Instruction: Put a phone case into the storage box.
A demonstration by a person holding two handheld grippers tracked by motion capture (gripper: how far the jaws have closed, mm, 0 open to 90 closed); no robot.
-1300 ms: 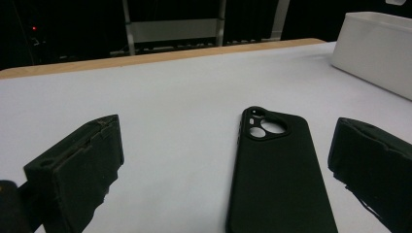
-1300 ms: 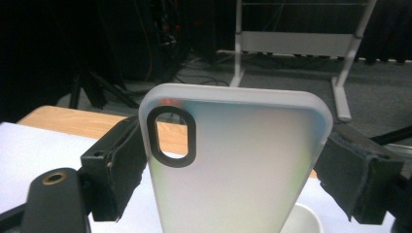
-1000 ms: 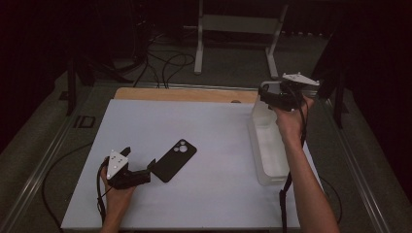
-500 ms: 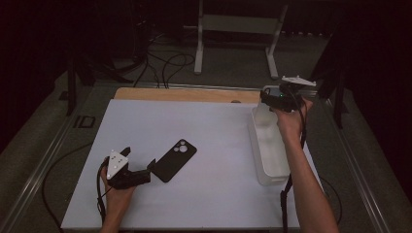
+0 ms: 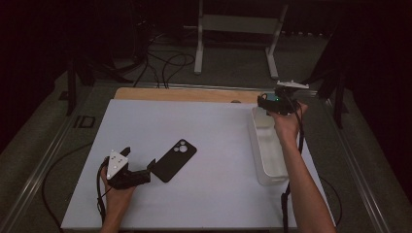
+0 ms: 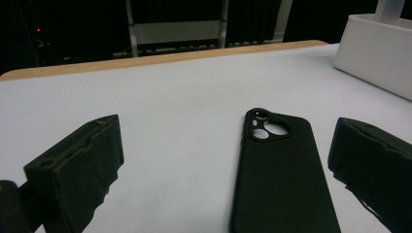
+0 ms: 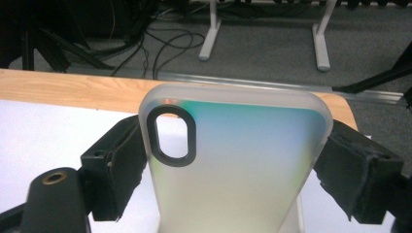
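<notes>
White counter [image 5: 218,131]: a frosted phone case [image 7: 233,165] is clamped by the right gripper [image 5: 272,103] above the bin [image 5: 269,172], likely awaiting release; the left gripper [image 5: 141,170] is held open just behind a black case [image 5: 177,159].

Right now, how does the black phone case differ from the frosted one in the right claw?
The black phone case is opaque and dark; the frosted phone case is translucent and pale. The black one lies flat on the white table between the open jaws of the left claw, ungripped; the frosted one is clamped in the right claw above the white bin. The black one has several round camera holes; the frosted one has one oval cutout. Both are phone cases.
</notes>
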